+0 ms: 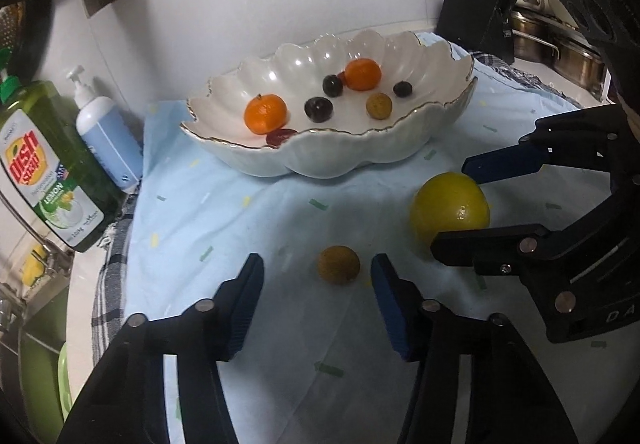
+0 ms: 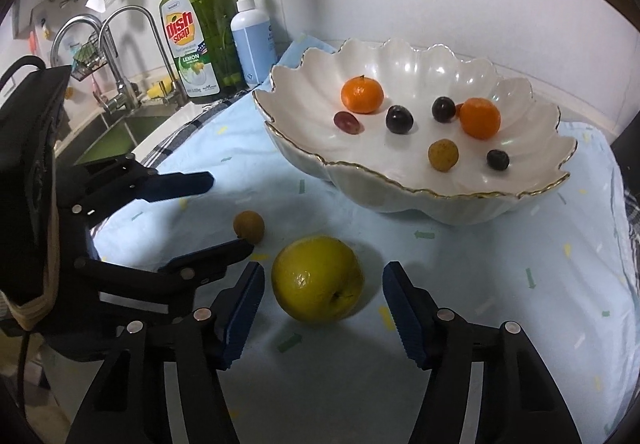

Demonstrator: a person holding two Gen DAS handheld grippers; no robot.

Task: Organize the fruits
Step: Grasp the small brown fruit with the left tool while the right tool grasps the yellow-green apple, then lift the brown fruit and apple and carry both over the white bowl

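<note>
A white scalloped bowl [image 1: 248, 159] [image 2: 460, 203] on the light blue cloth holds two oranges [image 1: 265, 114] [image 1: 362, 74], several dark grapes and a small brown fruit [image 1: 378, 106]. On the cloth lie a small brown fruit [image 1: 338, 265] [image 2: 249, 226] and a large yellow fruit [image 1: 450, 209] [image 2: 317, 279]. My left gripper [image 1: 318, 272] [image 2: 230, 209] is open, its fingers on either side of the small brown fruit. My right gripper [image 2: 323, 280] [image 1: 450, 203] is open, its fingers on either side of the yellow fruit, not touching it.
A green dish soap bottle [image 1: 52, 163] [image 2: 200, 35] and a blue pump bottle [image 1: 106, 135] [image 2: 252, 31] stand left of the bowl. A sink with two faucets [image 2: 120, 63] lies further left. A dark knife block [image 1: 476, 7] and metal pots [image 1: 568, 51] stand at the back right.
</note>
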